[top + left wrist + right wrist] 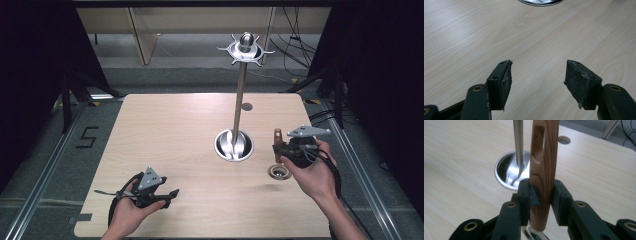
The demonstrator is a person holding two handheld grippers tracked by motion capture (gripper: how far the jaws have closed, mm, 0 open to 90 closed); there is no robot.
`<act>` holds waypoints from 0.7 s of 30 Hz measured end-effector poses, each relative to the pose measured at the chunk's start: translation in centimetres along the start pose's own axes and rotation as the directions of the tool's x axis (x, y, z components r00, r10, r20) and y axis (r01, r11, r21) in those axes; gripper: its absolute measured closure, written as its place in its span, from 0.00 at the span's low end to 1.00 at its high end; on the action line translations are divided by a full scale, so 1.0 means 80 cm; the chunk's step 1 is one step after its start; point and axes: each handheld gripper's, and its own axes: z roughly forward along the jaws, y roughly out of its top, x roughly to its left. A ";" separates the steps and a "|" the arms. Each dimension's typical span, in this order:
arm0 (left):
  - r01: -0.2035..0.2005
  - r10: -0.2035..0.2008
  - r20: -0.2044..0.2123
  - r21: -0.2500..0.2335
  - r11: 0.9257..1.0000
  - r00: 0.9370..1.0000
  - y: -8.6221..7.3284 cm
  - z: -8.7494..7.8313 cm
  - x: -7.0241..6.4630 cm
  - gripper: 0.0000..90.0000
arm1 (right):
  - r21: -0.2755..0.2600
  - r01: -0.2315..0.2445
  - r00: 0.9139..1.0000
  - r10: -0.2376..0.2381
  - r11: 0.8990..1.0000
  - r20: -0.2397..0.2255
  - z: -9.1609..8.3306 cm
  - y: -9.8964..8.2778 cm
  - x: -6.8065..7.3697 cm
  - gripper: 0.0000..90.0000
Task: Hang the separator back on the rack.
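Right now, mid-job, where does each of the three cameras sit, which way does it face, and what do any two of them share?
High view: above the person's side, facing forward and down on the light wooden table; both forearms, left gripper, right gripper.
Left gripper view: rides the left gripper, looking low across bare tabletop; jaws open, nothing between.
Right gripper view: rides the right gripper, shut on the upright slotted wooden handle.
Shared: high and right gripper views show the tall steel rack.
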 end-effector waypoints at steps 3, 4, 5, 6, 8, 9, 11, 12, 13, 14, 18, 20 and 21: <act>0.007 -0.007 0.010 -0.006 1.000 1.000 0.000 0.000 -0.001 0.42 | -0.052 0.015 1.000 -0.015 0.999 0.001 -0.004 0.006 0.000 0.80; 0.007 -0.007 0.010 -0.006 1.000 1.000 0.000 0.000 -0.001 0.42 | -0.062 -0.006 1.000 0.006 0.998 0.000 -0.006 0.008 0.002 0.80; -0.001 0.001 0.008 0.000 1.000 1.000 0.000 -0.001 0.000 0.42 | -0.099 0.003 1.000 -0.002 0.995 0.012 -0.006 0.009 0.002 0.80; -0.004 0.004 0.007 0.002 1.000 1.000 0.000 -0.001 0.000 0.42 | -0.109 0.001 1.000 0.001 0.994 0.015 -0.008 0.011 0.003 0.80; 0.007 -0.007 0.007 0.002 1.000 1.000 0.000 -0.001 0.000 0.42 | -0.151 0.026 1.000 -0.024 0.988 0.017 -0.012 0.014 0.002 0.79; -0.002 0.002 -0.003 0.003 1.000 1.000 0.000 -0.001 0.001 0.42 | -0.184 0.036 0.999 -0.031 0.982 0.030 -0.012 0.015 0.002 0.79; -0.043 0.043 -0.003 0.002 0.999 0.999 0.001 -0.001 0.004 0.42 | -0.226 0.056 0.998 -0.047 0.972 0.044 -0.016 0.018 0.001 0.79; -0.015 0.015 -0.001 0.000 1.000 1.000 0.000 -0.001 0.002 0.42 | -0.239 0.069 0.997 -0.059 0.969 0.050 -0.018 0.019 0.000 0.79; -0.001 0.001 -0.002 0.003 1.000 1.000 0.000 -0.001 0.001 0.42 | -0.255 0.067 0.997 -0.055 0.964 0.056 -0.020 0.021 0.000 0.79; -0.003 0.003 0.005 0.005 1.000 1.000 0.000 -0.001 0.000 0.42 | -0.268 0.037 0.998 -0.024 0.963 0.053 -0.021 0.021 0.003 0.79; 0.006 -0.006 -0.006 0.001 1.000 1.000 0.000 0.000 0.000 0.42 | -0.295 0.054 0.997 -0.035 0.954 0.069 -0.025 0.027 0.000 0.79; -0.038 0.038 -0.004 -0.006 0.999 0.999 0.001 -0.001 0.003 0.42 | -0.301 0.057 0.997 -0.036 0.952 0.073 -0.026 0.031 -0.001 0.79; -0.037 0.037 -0.005 -0.006 0.999 0.999 0.001 -0.001 0.003 0.42 | -0.316 0.063 0.996 -0.042 0.946 0.073 -0.026 0.032 -0.002 0.79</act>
